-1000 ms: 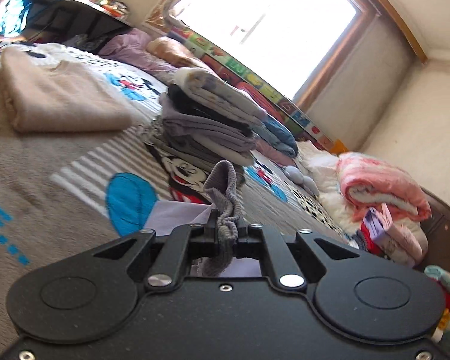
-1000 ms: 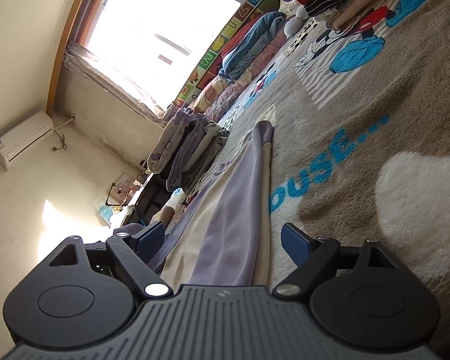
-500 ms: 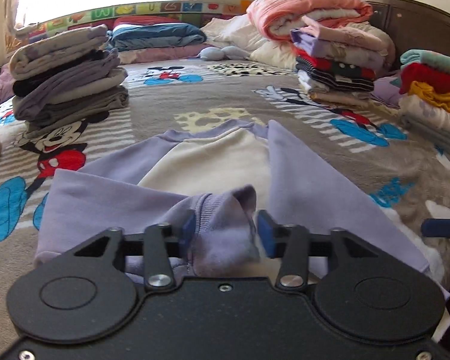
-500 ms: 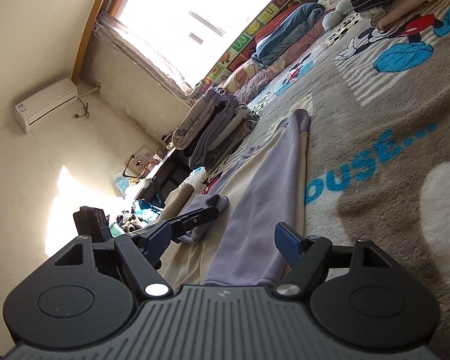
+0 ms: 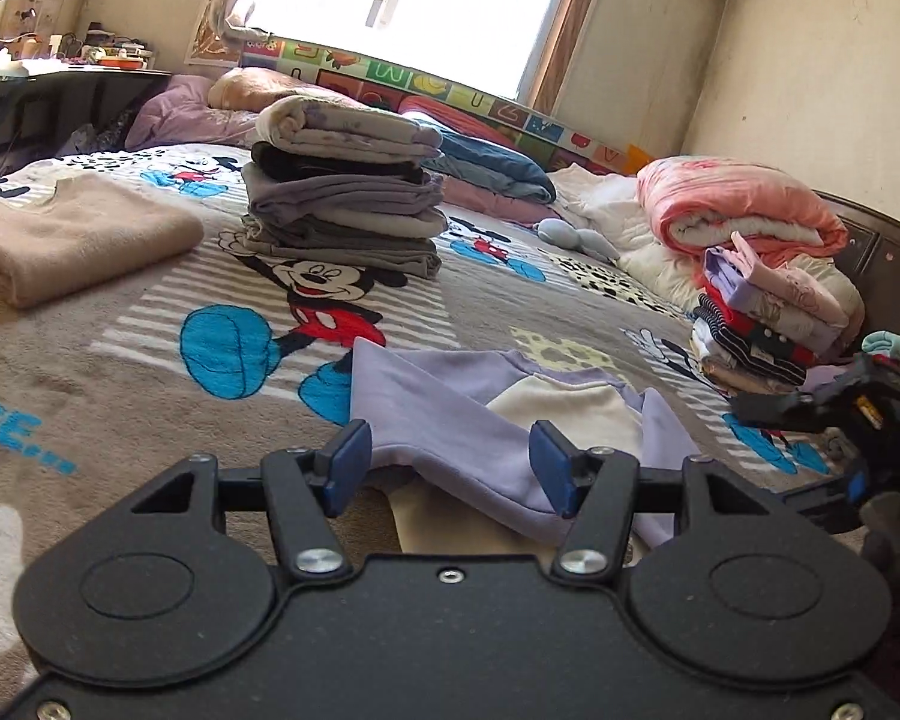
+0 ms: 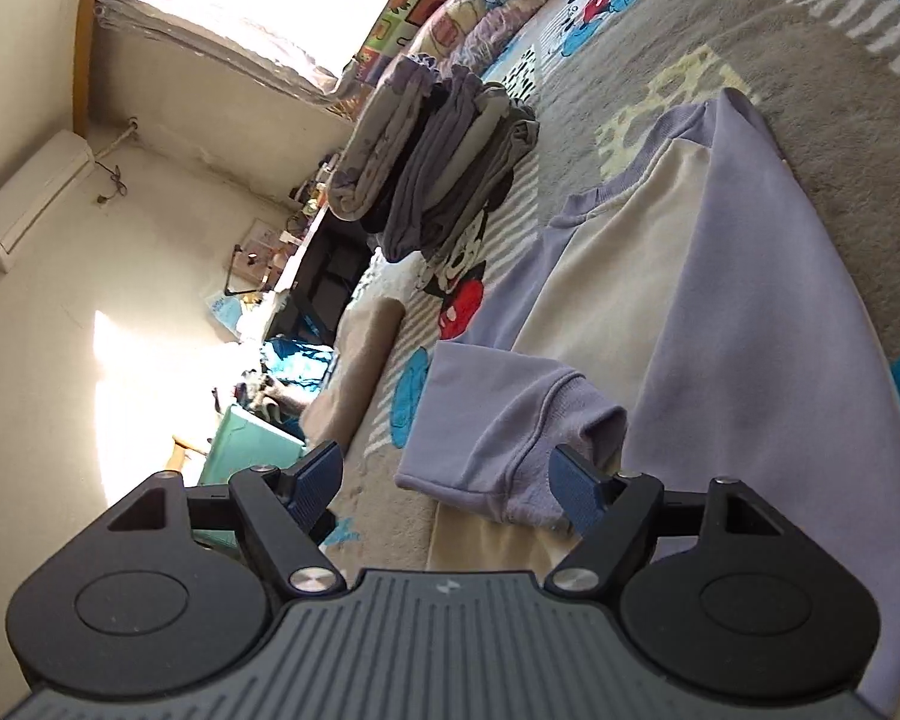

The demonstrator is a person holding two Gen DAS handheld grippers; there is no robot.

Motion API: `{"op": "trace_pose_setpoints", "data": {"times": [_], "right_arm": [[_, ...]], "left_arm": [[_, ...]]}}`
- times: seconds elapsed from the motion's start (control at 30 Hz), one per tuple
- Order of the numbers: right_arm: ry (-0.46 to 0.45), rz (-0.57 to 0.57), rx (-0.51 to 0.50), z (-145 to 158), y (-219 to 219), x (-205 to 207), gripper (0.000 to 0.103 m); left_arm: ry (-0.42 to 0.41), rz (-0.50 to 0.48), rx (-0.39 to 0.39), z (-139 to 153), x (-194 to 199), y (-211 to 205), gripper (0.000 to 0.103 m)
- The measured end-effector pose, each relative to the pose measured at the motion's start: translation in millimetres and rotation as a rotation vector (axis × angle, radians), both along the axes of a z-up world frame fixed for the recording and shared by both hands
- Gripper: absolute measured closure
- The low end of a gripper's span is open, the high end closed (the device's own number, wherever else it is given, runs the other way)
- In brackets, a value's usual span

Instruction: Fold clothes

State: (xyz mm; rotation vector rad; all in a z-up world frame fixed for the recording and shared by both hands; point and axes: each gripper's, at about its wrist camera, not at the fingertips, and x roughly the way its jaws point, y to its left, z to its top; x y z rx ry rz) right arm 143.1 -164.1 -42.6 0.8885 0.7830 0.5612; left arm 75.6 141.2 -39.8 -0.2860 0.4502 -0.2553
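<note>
A lilac and cream sweatshirt [image 5: 450, 414] lies flat on the bed blanket [image 5: 120, 372], both sleeves folded in over its cream body [image 6: 624, 252]. My left gripper [image 5: 447, 468] is open just above the near sleeve, nothing between its blue pads. In the right wrist view the folded sleeve's cuff [image 6: 576, 414] rests on the shirt, and my right gripper [image 6: 450, 483] hangs open over it. The right gripper [image 5: 822, 432] also shows at the right edge of the left wrist view.
A tall stack of folded grey clothes [image 5: 345, 210] stands beyond the shirt, a folded beige sweater [image 5: 66, 234] at left. More folded piles [image 5: 768, 312] and a pink quilt [image 5: 744, 210] sit at right. A dark desk [image 5: 42, 96] lines the far left wall.
My left gripper has let go of the lilac sleeve cuff and opened, leaving the sleeve folded across the shirt. The right gripper swung in over the shirt, still open.
</note>
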Motion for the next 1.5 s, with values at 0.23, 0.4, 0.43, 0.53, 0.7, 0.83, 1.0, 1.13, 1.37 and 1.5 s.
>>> {"op": "trace_pose_setpoints", "data": {"times": [0.23,0.4,0.43,0.53,0.7,0.83,1.0,1.13,1.37,1.5], "right_arm": [[0.18,-0.031,-0.09,-25,22,20,0.026],[0.212,-0.05,-0.098,-34,28,15,0.027],[0.204,-0.054,-0.094,-34,29,14,0.027],[0.175,-0.088,-0.057,-36,27,12,0.026],[0.137,-0.15,-0.026,-44,24,8,0.047],[0.106,-0.169,-0.037,-49,24,6,0.084],[-0.039,-0.153,-0.029,-21,27,9,0.096],[-0.116,-0.138,-0.041,9,22,20,0.096],[-0.177,-0.162,-0.078,47,-9,39,0.096],[-0.192,-0.186,-0.085,57,-33,42,0.096]], "left_arm": [[-0.016,0.014,-0.051,0,0,19,0.046],[-0.034,-0.004,-0.076,4,5,19,0.046],[-0.038,-0.008,-0.08,5,6,19,0.046],[-0.045,-0.017,-0.085,6,8,18,0.046],[-0.043,-0.022,-0.091,5,10,18,0.046],[-0.017,-0.01,-0.086,-3,14,23,0.046],[0.034,0.033,-0.108,-15,19,34,0.046],[0.055,-0.001,-0.094,-18,20,28,0.044],[0.096,-0.142,0.069,-28,17,-12,0.042],[0.112,-0.181,0.152,-35,16,-30,0.042]]}}
